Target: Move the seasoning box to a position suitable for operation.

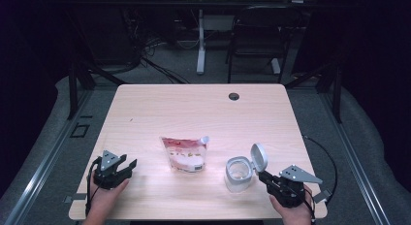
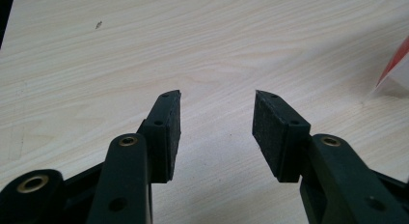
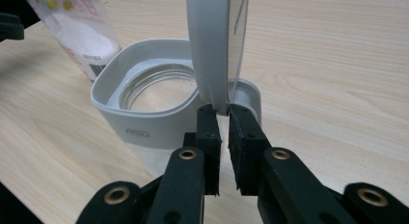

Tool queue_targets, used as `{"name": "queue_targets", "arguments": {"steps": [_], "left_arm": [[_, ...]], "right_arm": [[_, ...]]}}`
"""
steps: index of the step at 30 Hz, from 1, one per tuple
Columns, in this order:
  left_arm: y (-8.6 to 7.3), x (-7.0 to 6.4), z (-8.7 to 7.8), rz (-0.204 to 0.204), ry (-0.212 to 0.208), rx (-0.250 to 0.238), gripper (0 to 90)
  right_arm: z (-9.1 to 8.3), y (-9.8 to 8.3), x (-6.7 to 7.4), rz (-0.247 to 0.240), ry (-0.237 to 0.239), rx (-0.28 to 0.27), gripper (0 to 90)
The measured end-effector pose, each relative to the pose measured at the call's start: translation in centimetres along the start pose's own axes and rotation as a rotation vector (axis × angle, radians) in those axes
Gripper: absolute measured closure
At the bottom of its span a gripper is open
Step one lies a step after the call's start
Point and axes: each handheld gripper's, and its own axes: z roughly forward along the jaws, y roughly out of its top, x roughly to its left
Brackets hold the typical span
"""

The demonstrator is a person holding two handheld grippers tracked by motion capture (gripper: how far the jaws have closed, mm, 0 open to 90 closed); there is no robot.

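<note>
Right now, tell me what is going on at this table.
A person works at a wooden table with a gripper in each hand. The right gripper is clamped on the raised flip lid of a grey-rimmed glass jar, holding it open. The left gripper rests open over bare table. A red and white pouch lies between them, untouched.

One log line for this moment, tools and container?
left tool: open, idle | right tool: pinching the raised lid | container: open, upright | pouch: on table

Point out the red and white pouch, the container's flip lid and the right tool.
Red and white plastic pouch [image 1: 184,154], high view, front panel.
Grey hinged flip lid [image 3: 212,45], right gripper view, lid's edge.
Right tool [image 3: 224,119], right gripper view, between the fingertips.
</note>
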Motion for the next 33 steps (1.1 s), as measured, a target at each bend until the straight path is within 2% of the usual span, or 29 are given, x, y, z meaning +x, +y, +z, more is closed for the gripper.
{"name": "queue_targets", "arguments": {"steps": [7,12,19,33], "left_arm": [[0.0,0.0,0.0,-0.001,0.002,-0.001,53.0],[0.0,0.0,0.0,0.0,0.004,-0.001,52.9],[0.0,0.0,0.0,-0.001,0.003,0.0,52.9],[0.0,0.0,0.0,-0.004,-0.001,0.001,52.8]], "right_arm": [[0.7,0.6,-0.8,0.002,-0.02,-0.005,84.5],[1.4,1.1,-1.6,0.044,-0.008,-0.015,84.8],[2.1,1.6,-2.2,0.049,-0.004,-0.013,85.0],[5.1,3.6,-3.1,0.071,0.027,-0.006,85.4]]}}
